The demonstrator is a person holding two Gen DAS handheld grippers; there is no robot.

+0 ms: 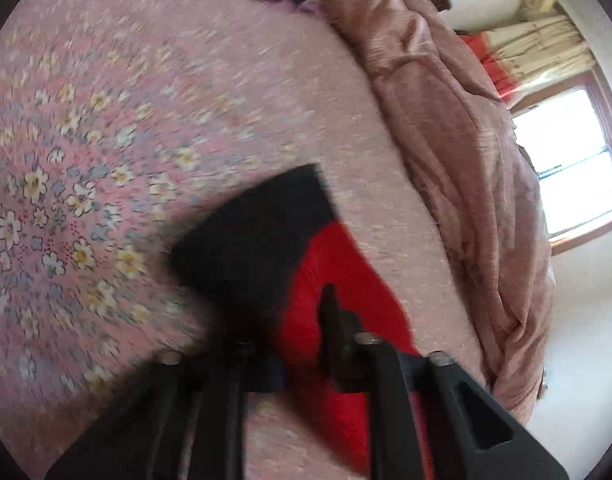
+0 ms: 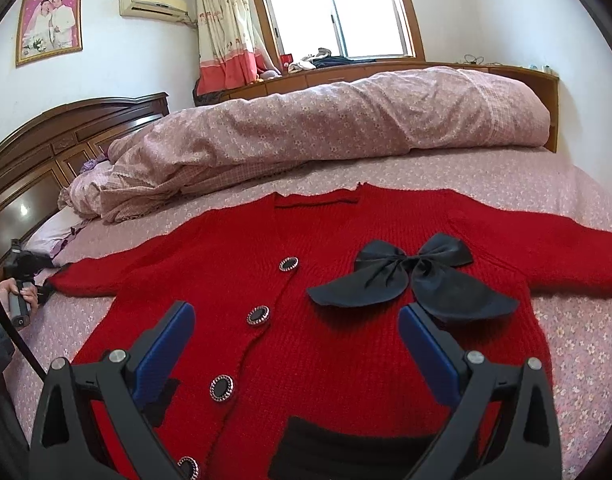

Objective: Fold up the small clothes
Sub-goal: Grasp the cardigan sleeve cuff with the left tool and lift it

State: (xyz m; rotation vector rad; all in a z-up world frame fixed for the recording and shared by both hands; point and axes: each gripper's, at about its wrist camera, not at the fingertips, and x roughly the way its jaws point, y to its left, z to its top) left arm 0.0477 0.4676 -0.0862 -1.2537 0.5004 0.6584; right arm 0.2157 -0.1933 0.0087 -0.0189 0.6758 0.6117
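A red knitted cardigan [image 2: 346, 344] lies spread flat, front up, on the bed, with a black bow [image 2: 414, 276], a row of dark buttons [image 2: 257, 315] and a black pocket [image 2: 346, 444]. My right gripper [image 2: 297, 320] hovers open over its lower front, blue pads [image 2: 165, 352] apart and holding nothing. In the blurred left wrist view, the red sleeve [image 1: 338, 280] and its black cuff [image 1: 253, 240] lie in my left gripper [image 1: 289, 312], which is shut on the sleeve end. In the right wrist view a hand holds the left gripper [image 2: 19, 264] at that cuff, far left.
A rolled pink duvet [image 2: 326, 128] lies across the far side of the bed, and a pillow [image 2: 49, 232] sits by the dark wooden headboard [image 2: 45, 140]. Pink floral sheet [image 1: 105, 140] surrounds the cardigan. A window [image 2: 338, 8] and a wooden ledge are behind.
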